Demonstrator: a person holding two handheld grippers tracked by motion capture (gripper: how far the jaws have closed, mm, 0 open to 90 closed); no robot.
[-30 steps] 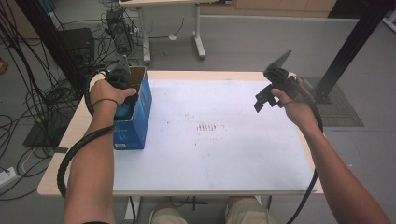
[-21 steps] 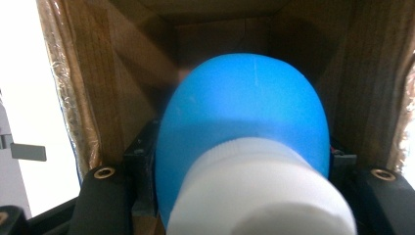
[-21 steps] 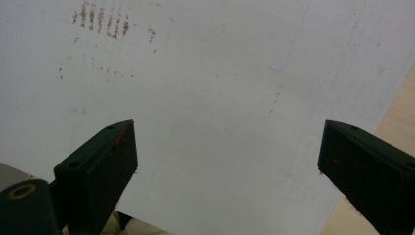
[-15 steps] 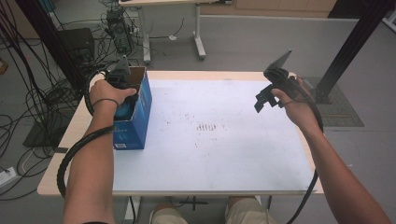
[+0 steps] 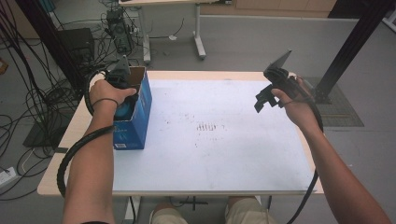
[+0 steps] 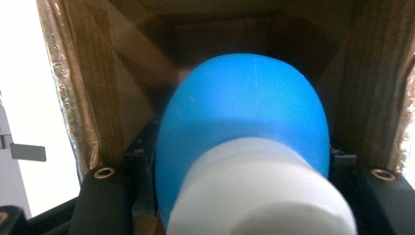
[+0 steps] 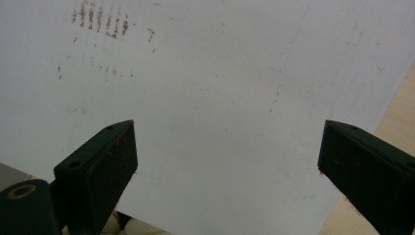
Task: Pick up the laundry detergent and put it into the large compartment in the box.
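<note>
Gripping a blue bottle [image 6: 242, 127] inside the box [image 5: 140, 109] at the table's left edge, the left gripper [image 5: 122, 83]; right gripper [image 7: 227, 161] gapes wide over bare sheet [image 5: 224, 144].

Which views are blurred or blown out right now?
Left gripper view: the blue rounded bottle with white cap is too close and soft, and the strip left of the brown cardboard box wall is overexposed. Right gripper view: the white table sheet is dim but sharp. High view: evenly lit.
</note>
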